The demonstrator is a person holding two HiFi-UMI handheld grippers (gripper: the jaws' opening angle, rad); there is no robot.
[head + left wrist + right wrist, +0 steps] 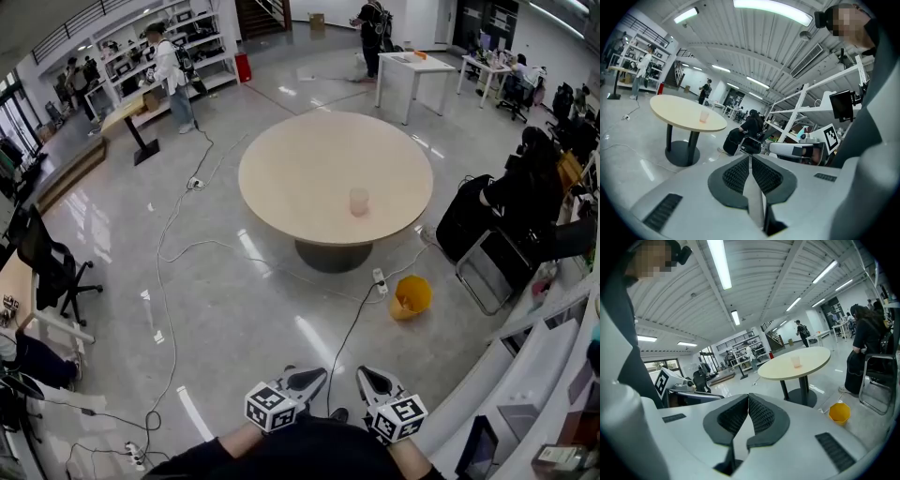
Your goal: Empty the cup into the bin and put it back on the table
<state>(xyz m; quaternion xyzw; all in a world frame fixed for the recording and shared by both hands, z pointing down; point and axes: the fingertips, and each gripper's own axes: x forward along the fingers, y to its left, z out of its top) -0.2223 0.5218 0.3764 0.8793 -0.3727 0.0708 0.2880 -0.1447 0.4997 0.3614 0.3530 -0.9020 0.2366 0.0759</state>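
A small translucent pinkish cup point(359, 201) stands upright on the round beige table point(300, 178), toward its near right side. It also shows as a cup point(704, 116) in the left gripper view and a cup point(796, 362) in the right gripper view. A yellow bin point(412, 297) sits on the floor right of the table's base, seen too as the bin point(839, 412). My left gripper point(313, 379) and right gripper point(370, 380) are held close to my body, far from the table, both shut and empty.
Cables point(169, 244) trail over the glossy floor left of the table, with a power strip point(380, 280) near the bin. A seated person point(525, 202) and chair point(492, 267) are at the right. An office chair point(52, 267) stands left. People stand far back.
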